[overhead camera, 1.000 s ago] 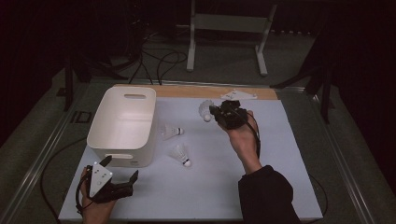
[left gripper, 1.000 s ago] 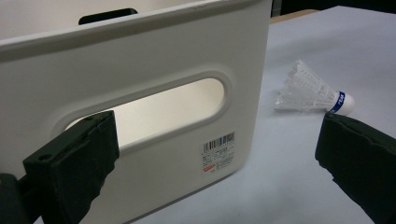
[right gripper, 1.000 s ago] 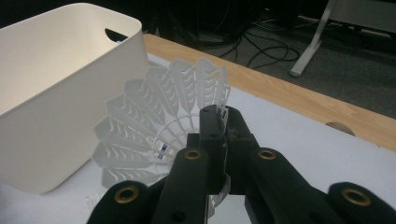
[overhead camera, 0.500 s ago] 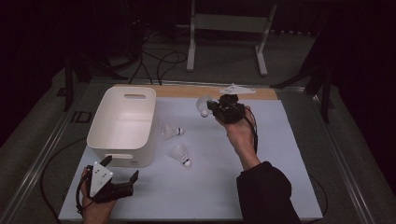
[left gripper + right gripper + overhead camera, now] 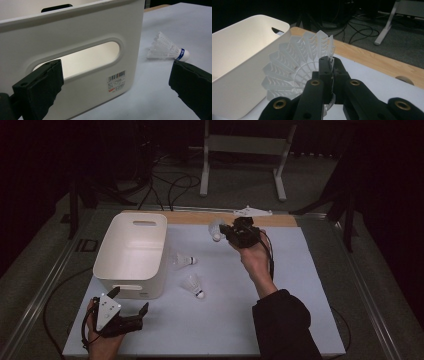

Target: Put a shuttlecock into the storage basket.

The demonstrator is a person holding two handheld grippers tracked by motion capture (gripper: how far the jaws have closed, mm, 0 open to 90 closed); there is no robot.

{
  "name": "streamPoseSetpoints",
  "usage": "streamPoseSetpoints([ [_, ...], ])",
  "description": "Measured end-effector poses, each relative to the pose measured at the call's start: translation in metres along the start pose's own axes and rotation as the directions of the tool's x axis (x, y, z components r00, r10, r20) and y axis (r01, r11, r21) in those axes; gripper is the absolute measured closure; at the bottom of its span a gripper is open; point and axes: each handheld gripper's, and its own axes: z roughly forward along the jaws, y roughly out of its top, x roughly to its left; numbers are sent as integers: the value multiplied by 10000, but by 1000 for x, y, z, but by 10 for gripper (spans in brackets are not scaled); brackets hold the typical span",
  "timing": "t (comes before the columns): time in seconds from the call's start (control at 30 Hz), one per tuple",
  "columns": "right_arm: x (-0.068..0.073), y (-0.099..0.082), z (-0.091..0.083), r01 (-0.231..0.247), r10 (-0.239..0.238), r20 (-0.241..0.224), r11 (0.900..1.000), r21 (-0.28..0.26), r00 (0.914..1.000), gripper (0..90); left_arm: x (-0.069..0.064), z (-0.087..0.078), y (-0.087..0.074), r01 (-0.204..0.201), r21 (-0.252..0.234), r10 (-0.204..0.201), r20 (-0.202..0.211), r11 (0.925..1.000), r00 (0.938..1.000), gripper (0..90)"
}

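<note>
Carrying step: right gripper pinched on the shuttlecock skirt — bin to its left. Next, over the rim and release. Left gripper wide, idle.

Barcode sticker with unreadably small print on white bin; "ID" marked on table edge.

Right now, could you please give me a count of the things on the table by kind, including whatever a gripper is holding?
Shuttlecocks: 3 (one held in the right gripper, one beside the bin, one nearer the person)
White plastic bins: 1
Grippers: 2 (the right one, and the left gripper)
Total: 6
</note>
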Motion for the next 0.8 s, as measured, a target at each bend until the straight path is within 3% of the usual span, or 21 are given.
streamPoseSetpoints([
  [0.8,12,22,18,259,-263,-524,9996,-73,9983,889,0,0,0,17,-22,-17,26,10000,10000,2],
])
